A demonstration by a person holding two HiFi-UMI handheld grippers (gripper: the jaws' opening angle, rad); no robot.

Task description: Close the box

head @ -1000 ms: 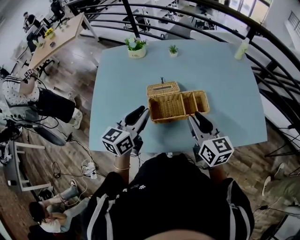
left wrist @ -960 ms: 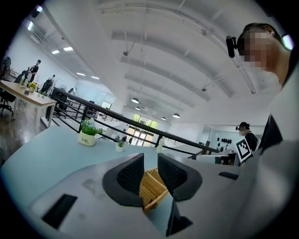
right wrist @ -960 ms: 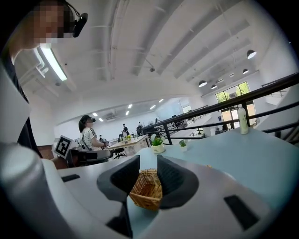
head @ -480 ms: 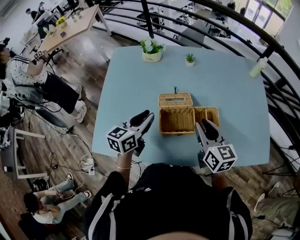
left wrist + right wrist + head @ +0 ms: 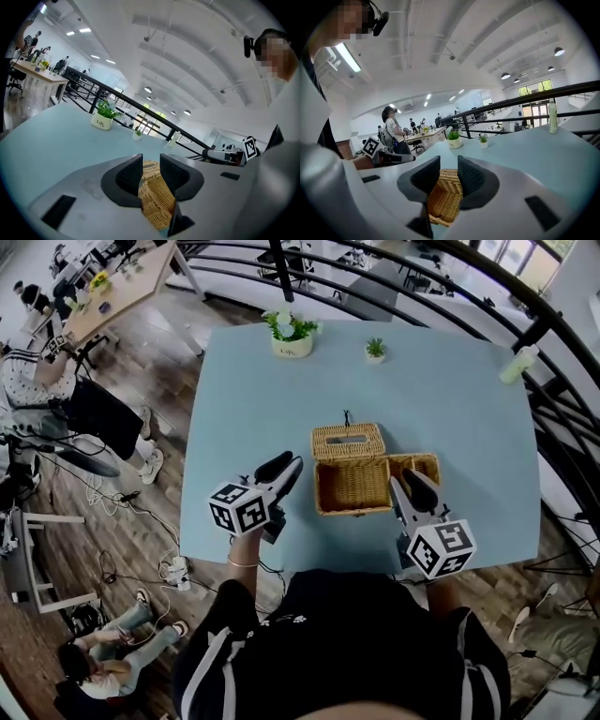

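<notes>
I see a light blue tabletop (image 5: 234, 409) with a wooden floor (image 5: 159, 343) around it and a black railing (image 5: 553, 399) curving round its far and right sides. The wicker box (image 5: 353, 486) sits towards the near edge, about midway across. It is open, and its lid (image 5: 348, 441) is flung back flat behind it. Another wicker part joins the box on the right; I cannot tell whether it is a flap or a compartment.

My left gripper (image 5: 286, 465) hangs just left of the box's near corner, clear of it. Its jaws have just been opening and now stand partly apart, gripping nothing. In the left gripper view the wicker shows only through the gap, beyond the pads. My right gripper (image 5: 410, 482) is close to the box's near right corner, jaws likewise parted and empty, with the basket showing past them.

At the far edge stand a potted plant (image 5: 292, 334) in a white pot, a smaller plant (image 5: 375, 350) and, at the right corner, a pale bottle (image 5: 518, 363). Off to the left are a seated person (image 5: 56, 399), a long wooden desk (image 5: 112, 287) and cables (image 5: 178, 573) on the floor.
</notes>
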